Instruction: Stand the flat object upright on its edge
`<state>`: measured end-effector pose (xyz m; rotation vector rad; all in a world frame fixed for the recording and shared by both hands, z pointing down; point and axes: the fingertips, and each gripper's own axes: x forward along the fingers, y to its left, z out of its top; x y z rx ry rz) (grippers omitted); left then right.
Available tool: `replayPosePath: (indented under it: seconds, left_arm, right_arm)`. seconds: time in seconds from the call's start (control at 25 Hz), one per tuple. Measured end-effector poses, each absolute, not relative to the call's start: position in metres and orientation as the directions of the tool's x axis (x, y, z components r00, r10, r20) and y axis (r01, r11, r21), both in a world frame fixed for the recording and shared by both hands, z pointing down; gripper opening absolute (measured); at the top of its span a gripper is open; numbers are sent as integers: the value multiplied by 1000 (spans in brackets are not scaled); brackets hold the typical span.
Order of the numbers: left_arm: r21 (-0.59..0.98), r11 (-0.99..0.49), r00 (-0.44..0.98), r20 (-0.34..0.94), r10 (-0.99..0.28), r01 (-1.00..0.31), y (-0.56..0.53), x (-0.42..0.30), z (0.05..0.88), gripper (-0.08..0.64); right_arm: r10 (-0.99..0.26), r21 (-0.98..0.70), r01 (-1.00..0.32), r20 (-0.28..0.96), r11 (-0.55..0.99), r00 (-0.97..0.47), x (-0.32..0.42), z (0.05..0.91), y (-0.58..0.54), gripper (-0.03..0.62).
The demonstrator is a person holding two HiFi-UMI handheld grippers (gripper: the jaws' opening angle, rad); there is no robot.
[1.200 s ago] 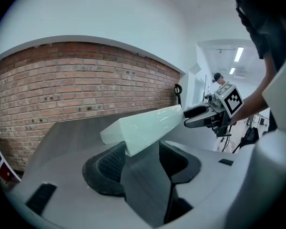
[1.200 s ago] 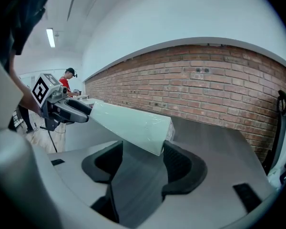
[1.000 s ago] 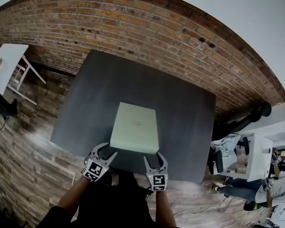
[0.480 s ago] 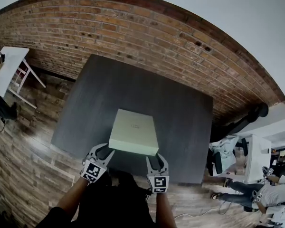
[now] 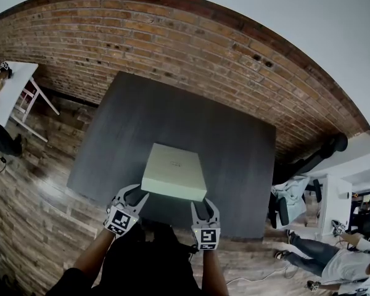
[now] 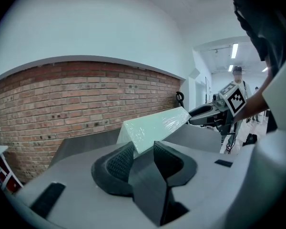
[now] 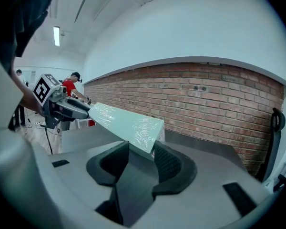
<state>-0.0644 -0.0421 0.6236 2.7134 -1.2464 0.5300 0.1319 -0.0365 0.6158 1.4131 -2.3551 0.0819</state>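
Right gripper (image 7: 142,150): jaws just closed in and are now clamped on the near corner of the film-wrapped pale-green box (image 7: 126,123). The box edge runs off left to the left gripper (image 7: 85,110), which grips the other corner. Grey table (image 7: 205,147) beyond, brick wall (image 7: 205,99) ahead.

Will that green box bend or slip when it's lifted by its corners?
Probably stiff: the box looks flat with its near edge raised. Maybe slippery: shiny wrap covers it, and the left tongs and right tongs, jaws just closed, pinch only its corners. It is thin, so on edge it might tip.
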Motion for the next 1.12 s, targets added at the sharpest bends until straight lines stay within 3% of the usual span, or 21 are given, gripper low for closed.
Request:
replayPosePath:
  seconds: [1.12]
  left_arm:
    - [-147,-688,630,303,-715,-710,-49,-47,581,149]
  right_arm:
    - [-852,223,-835,286,504,-438,151,571,-48,163]
